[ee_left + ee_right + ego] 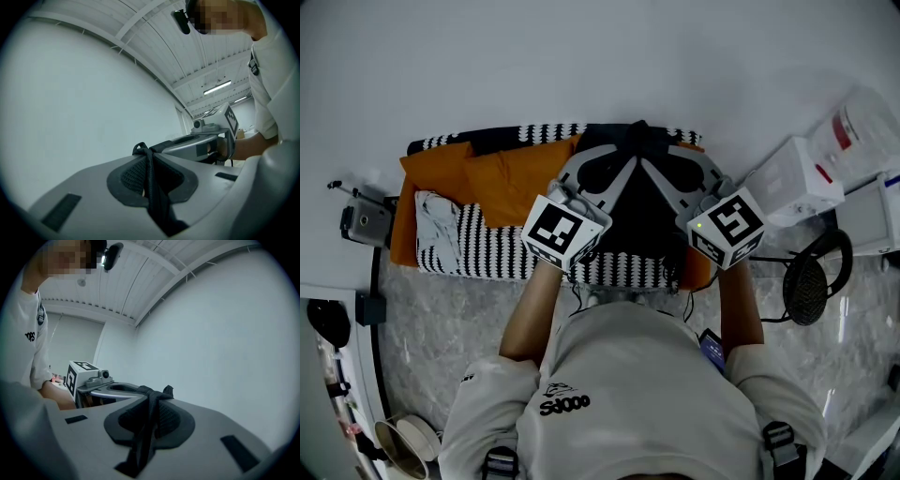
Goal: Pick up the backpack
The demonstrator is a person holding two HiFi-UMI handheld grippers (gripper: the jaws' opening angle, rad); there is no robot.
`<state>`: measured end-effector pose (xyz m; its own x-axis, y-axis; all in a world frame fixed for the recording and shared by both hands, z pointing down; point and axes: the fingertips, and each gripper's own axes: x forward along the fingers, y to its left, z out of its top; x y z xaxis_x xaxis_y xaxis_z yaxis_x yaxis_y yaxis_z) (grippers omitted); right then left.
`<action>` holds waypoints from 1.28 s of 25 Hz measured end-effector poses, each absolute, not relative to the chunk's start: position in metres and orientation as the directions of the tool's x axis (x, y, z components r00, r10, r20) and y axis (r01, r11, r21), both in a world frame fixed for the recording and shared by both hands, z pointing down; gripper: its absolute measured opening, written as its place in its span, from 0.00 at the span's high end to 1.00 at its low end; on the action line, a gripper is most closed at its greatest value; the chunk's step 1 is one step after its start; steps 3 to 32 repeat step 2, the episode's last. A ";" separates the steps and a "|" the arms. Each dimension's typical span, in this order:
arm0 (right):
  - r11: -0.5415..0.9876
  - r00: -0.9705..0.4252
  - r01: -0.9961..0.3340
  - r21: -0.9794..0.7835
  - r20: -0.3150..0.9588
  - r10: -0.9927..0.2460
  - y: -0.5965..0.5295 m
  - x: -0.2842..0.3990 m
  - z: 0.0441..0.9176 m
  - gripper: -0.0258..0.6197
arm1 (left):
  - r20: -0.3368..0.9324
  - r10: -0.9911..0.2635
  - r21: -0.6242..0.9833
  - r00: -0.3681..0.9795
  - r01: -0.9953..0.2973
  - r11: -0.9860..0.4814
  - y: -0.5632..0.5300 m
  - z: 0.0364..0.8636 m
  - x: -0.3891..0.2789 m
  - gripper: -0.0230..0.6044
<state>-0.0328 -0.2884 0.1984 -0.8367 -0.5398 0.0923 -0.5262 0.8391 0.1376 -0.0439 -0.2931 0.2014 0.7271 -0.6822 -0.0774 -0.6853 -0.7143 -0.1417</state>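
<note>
Now held: backpack (642, 211), a black, soft, matte mass hanging between the two tools. It is in front of the person's chest and over the striped cover. Whether its base touches the cover cannot be told.
Left gripper (149, 159): jaws pressed together on a webbing strap (152, 192). The strap is black and flat with a ribbed weave, runs up between the dark rubbery pads and loops over at the tip. The jaw shells are smooth grey plastic, rounded.
Right gripper (151, 401): jaws likewise clamped on a second strap (143, 441), black woven and folded at the tip, with coarse mesh showing beside it.
Pose: both tools level, tips angled toward each other and close together near the top of the backpack. Black-and-white marker cubes sit at their rear ends.
Striped cover (487, 251): fabric in narrow black and white bands, spread over a low, long piece against the wall.
Orange cushions (520, 178): plain cloth, soft and creased, lying on the cover left of the backpack.
Pale cloth (441, 230): grey-white, crumpled, at the left end of the cover.
Floor (441, 323): glossy, grey marbled.
White boxes (802, 183): blocky, on the floor to the right.
Mesh disc (811, 281): black and round, with a cable, near the boxes.
Person: pale sweatshirt (647, 394), bare forearms.
</note>
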 end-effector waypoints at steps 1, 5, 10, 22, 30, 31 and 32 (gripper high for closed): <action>0.839 -0.837 -0.526 0.136 0.093 -0.539 -0.287 -0.034 0.198 0.87 | -0.077 -0.682 -0.140 0.727 -0.686 -0.714 -0.292 0.201 -0.045 0.89; 0.840 -0.837 -0.526 0.135 0.094 -0.539 -0.286 -0.034 0.198 0.87 | -0.077 -0.683 -0.138 0.727 -0.686 -0.715 -0.291 0.202 -0.045 0.89; 0.840 -0.837 -0.526 0.135 0.094 -0.539 -0.286 -0.034 0.198 0.87 | -0.077 -0.683 -0.138 0.727 -0.686 -0.715 -0.291 0.202 -0.045 0.89; 0.840 -0.837 -0.526 0.135 0.094 -0.539 -0.286 -0.034 0.198 0.87 | -0.077 -0.683 -0.138 0.727 -0.686 -0.715 -0.291 0.202 -0.045 0.89; 0.840 -0.837 -0.526 0.135 0.094 -0.539 -0.286 -0.034 0.198 0.87 | -0.077 -0.683 -0.138 0.727 -0.686 -0.715 -0.291 0.202 -0.045 0.89; 0.840 -0.837 -0.526 0.135 0.094 -0.539 -0.286 -0.034 0.198 0.87 | -0.077 -0.683 -0.138 0.727 -0.686 -0.715 -0.291 0.202 -0.045 0.89; 0.840 -0.837 -0.526 0.135 0.094 -0.539 -0.286 -0.034 0.198 0.87 | -0.077 -0.683 -0.138 0.727 -0.686 -0.715 -0.291 0.202 -0.045 0.89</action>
